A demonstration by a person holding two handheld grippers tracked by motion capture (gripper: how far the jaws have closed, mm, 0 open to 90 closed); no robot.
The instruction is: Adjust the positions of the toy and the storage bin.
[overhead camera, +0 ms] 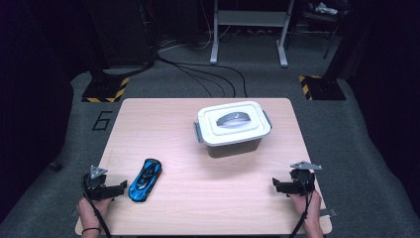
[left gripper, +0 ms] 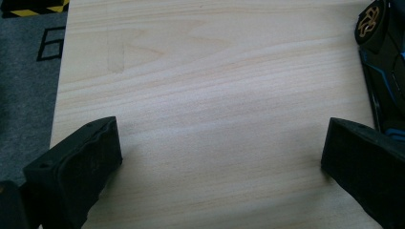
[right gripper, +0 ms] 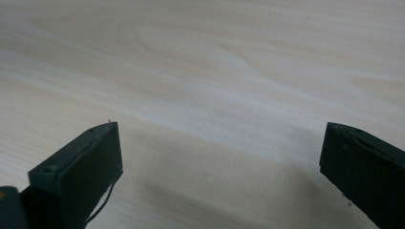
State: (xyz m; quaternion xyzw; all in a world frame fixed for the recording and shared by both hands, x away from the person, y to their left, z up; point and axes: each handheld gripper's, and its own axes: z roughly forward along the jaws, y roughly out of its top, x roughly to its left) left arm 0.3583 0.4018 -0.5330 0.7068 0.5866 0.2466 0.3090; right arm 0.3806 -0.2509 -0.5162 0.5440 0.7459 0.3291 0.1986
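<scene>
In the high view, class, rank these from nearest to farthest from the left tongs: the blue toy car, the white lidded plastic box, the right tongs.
1. Blue toy car, just right of the left tongs.
2. White lidded plastic box, farther back, toward the table's middle.
3. Right tongs, across at the table's right edge.

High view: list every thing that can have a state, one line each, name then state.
Storage box: upright, white lid on, grey handle folded flat.
Blue toy car: on its wheels, lying free on the table.
Left gripper: open, holding nothing, beside the car.
Right gripper: open, holding nothing.
</scene>
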